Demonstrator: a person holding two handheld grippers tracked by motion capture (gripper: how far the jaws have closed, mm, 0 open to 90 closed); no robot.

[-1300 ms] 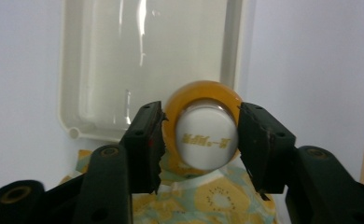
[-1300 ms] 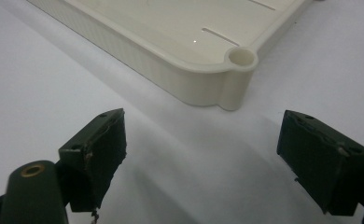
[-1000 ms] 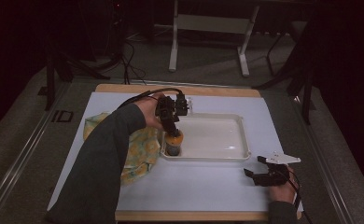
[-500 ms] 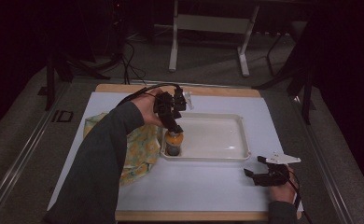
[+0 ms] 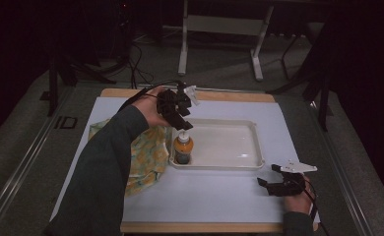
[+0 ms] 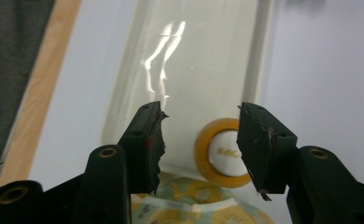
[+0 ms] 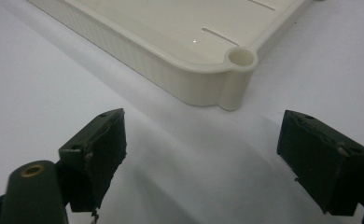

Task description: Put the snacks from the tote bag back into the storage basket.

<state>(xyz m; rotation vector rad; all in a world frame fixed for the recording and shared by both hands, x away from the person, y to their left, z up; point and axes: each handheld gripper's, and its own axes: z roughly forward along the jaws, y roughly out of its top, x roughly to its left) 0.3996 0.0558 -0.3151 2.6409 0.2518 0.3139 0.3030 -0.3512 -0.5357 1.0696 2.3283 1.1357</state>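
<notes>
Bottle (image 5: 183,149): small, upright, amber contents, dark band at the base, white cap with an orange-yellow collar; yellow lettering on the cap top, too blurred to read. Stands in the near left corner of the tray.
Tray (image 5: 249,142): cream plastic, shallow, rounded corners, at the middle of the table.
Left gripper (image 5: 179,115): raised above the bottle, clear of it; jaws have just been closing, part-open, nothing between them.
Cloth (image 5: 143,157): yellow-green patterned, at the tray's left edge.
Right gripper (image 5: 270,186): near the table's near right corner, jaws apart and empty.
Table (image 5: 209,196): white surface, wooden edge.
</notes>
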